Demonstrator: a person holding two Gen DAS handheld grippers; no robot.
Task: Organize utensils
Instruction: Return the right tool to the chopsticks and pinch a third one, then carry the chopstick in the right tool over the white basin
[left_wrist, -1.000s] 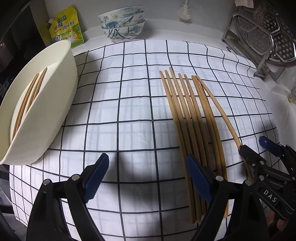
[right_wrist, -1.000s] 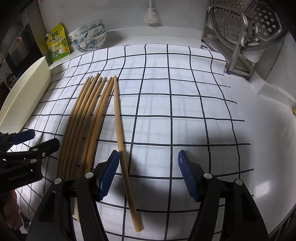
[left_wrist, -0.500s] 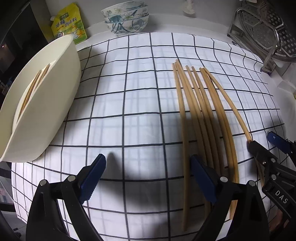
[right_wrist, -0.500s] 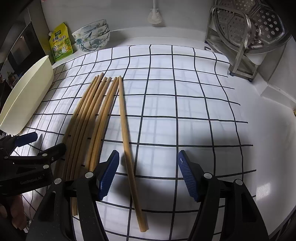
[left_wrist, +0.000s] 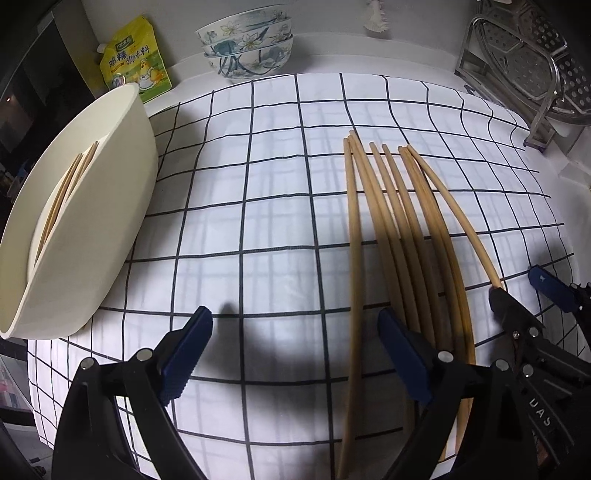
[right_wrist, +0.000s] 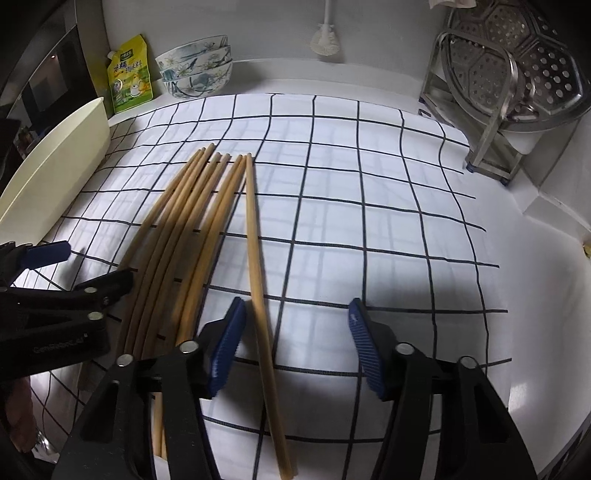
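Several wooden chopsticks (left_wrist: 399, 229) lie side by side on the checked cloth (left_wrist: 258, 184). One chopstick (right_wrist: 255, 258) lies apart at the right of the bundle (right_wrist: 184, 229). My right gripper (right_wrist: 295, 347) has this chopstick between its closing jaws, next to the left pad, and the pads do not press on it. My left gripper (left_wrist: 295, 354) is wide and closing a little, with the leftmost chopstick (left_wrist: 352, 295) just inside its right pad. A cream tray (left_wrist: 92, 221) at the left holds a few chopsticks (left_wrist: 62, 195). Each wrist view shows the other gripper at its edge: the right gripper (left_wrist: 532, 299), the left gripper (right_wrist: 77, 266).
Stacked patterned bowls (left_wrist: 247, 48) and a yellow pouch (left_wrist: 135, 59) stand at the back. A steel rack with perforated steamer plates (right_wrist: 517, 85) fills the back right. A white brush (right_wrist: 325, 37) hangs on the wall. A hand (right_wrist: 18, 406) shows at the lower left.
The right jaws have narrowed around the separate chopstick. In the left wrist view the leftmost chopstick now lies inside the right pad instead of under it.
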